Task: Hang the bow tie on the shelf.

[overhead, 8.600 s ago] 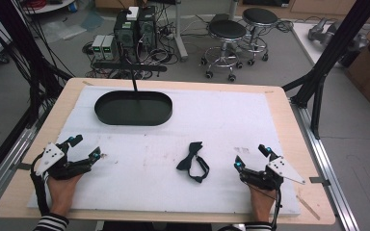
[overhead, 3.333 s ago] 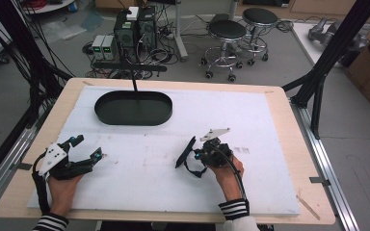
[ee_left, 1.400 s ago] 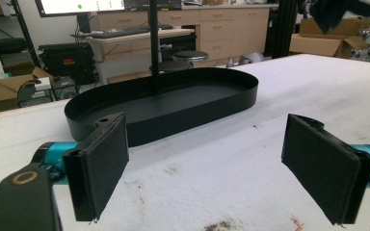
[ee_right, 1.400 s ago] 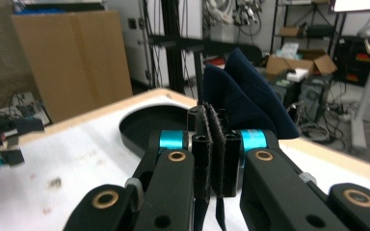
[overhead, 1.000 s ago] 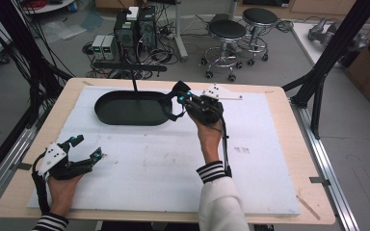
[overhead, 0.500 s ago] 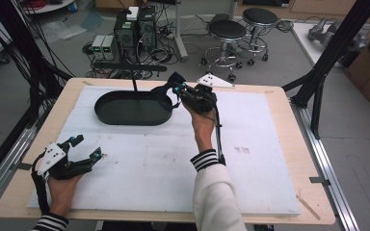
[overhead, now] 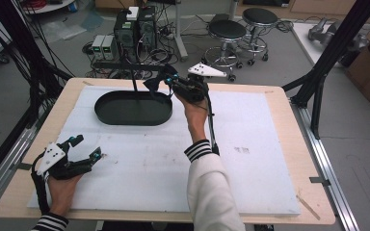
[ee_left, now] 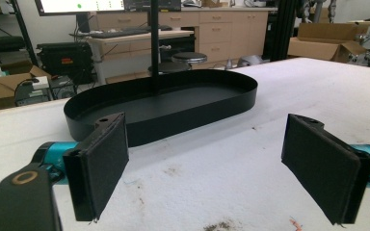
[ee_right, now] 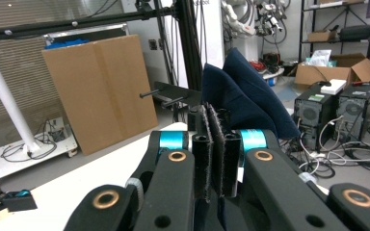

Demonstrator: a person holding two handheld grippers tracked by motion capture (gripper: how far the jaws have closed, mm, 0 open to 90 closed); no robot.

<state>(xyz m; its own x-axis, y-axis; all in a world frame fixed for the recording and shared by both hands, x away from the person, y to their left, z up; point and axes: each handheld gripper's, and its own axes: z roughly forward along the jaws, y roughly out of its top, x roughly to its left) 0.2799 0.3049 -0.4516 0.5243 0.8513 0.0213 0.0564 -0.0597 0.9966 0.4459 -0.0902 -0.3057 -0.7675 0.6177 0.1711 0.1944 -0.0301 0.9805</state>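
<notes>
So the right gripper [overhead: 169, 83] is clamped tight on a dark navy fabric piece [overhead: 155, 83], and in the right gripper view you can see the cloth [ee_right: 243, 98] squeezed between the two pads and poking up past them in two soft folds. It's some kind of small strap or band, hard to say exactly what. In the high view the cloth hangs off the jaw tips, on the side facing the black stand.

What matters from there: the black oval tray [overhead: 107, 114] sits just below and slightly ahead of those tips, with its long axis running across the table, side to side. The thin black post [overhead: 133, 79] rises from the tray's far edge, just beyond the held cloth, so there's not much room between the two. If the cloth is meant for the tray, the drop looks short, down and a touch toward the person.

The left gripper [overhead: 82, 148] is well apart from all this, resting near the front edge of the table with its jaws spread wide and nothing between them, pointed toward the tray [ee_left: 231, 94]. The right hand is clearly the nearer one.
</notes>
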